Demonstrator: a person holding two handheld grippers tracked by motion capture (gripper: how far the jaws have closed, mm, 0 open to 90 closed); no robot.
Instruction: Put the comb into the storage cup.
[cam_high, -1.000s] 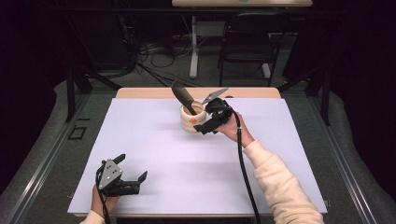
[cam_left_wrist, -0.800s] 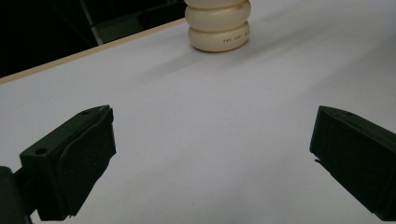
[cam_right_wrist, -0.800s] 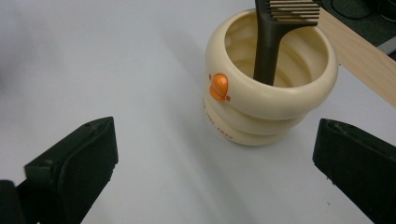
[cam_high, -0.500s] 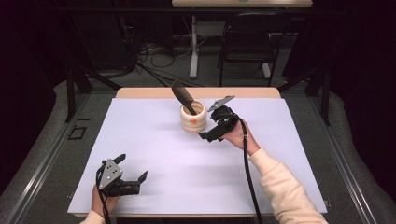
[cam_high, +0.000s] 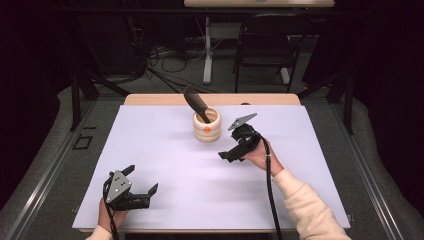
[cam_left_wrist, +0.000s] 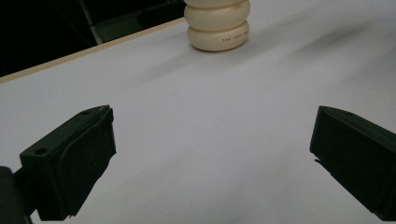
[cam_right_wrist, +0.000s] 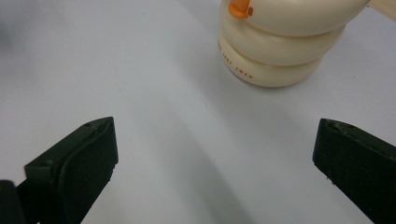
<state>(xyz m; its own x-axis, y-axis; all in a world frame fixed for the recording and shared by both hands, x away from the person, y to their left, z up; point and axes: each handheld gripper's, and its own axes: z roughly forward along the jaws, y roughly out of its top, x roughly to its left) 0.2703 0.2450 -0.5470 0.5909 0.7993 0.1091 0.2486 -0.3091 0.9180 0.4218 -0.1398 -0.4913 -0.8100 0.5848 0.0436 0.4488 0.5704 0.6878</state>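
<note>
A cream ribbed cup (cam_high: 206, 127) stands at the back middle of the white table top (cam_high: 165, 150), with a dark utensil (cam_high: 195, 103) leaning out of it to the left. My right gripper (cam_high: 229, 153) is open and empty, a short way to the near right of the cup and apart from it. In the right gripper view the cup (cam_right_wrist: 280, 46) has an orange mark (cam_right_wrist: 239, 8), beyond the spread jaws of that gripper (cam_right_wrist: 215, 163). My left gripper (cam_high: 141, 181) rests open and empty near the front left edge. Its own view shows the cup (cam_left_wrist: 217, 25) far ahead of its jaws (cam_left_wrist: 210, 158).
A wooden strip (cam_high: 150, 99) runs along the table's far edge. Behind it stand a black chair (cam_high: 265, 45), cables and stand legs on the floor. The right gripper's cable (cam_high: 270, 195) trails along a cream sleeve (cam_high: 310, 210).
My right gripper has drawn back from the cup toward the near right. The utensil stays in the cup. The left gripper has not moved.
</note>
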